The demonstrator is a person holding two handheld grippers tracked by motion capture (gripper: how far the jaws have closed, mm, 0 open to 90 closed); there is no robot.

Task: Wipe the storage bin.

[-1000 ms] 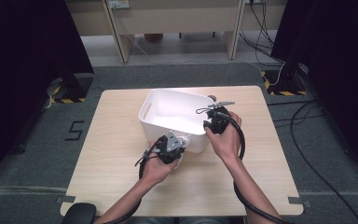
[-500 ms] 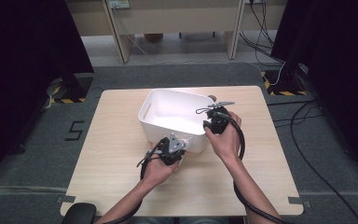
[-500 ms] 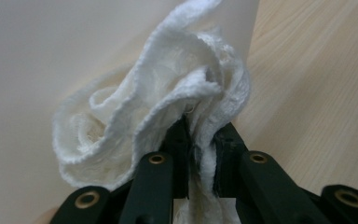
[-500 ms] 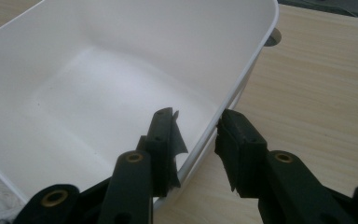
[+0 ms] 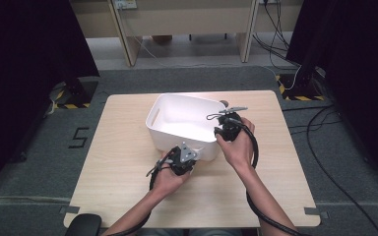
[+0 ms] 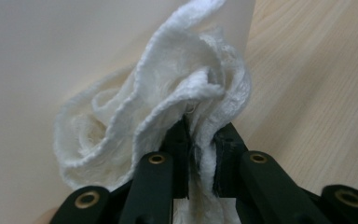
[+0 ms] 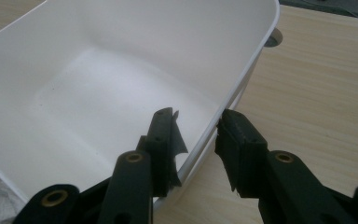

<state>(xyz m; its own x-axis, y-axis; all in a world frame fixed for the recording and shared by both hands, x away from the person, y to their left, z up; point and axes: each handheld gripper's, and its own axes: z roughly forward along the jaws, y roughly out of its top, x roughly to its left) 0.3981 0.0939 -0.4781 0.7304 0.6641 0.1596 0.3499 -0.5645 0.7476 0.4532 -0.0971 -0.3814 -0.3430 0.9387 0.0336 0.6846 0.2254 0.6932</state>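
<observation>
Left tool (image 6: 200, 140) has its jaws pressed together on a bunched white cloth (image 6: 168, 107), which bulges out above the jaw tips and lies against the outer wall of a white plastic bin (image 5: 187, 125). From the high view this left tool (image 5: 183, 160) sits at the bin's near side, close to its near right corner, with the person's left hand (image 5: 170, 178) wrapped around it just above the counter (image 5: 118, 162).

Right tool (image 7: 198, 135) straddles the bin's right wall: one jaw stands inside the bin, the other outside over the wood, and the rim runs between them. Its jaws are spread, and whether the pads actually touch the wall cannot be told. In the high view the right tool (image 5: 226, 129) is at the bin's right edge, held by the right hand (image 5: 236, 147).

Inside, the bin's floor is bare white. It stands on the far middle part of the light wooden counter, with a slot handle in its left wall. Grey floor surrounds the counter, and cables lie on it at the right.
</observation>
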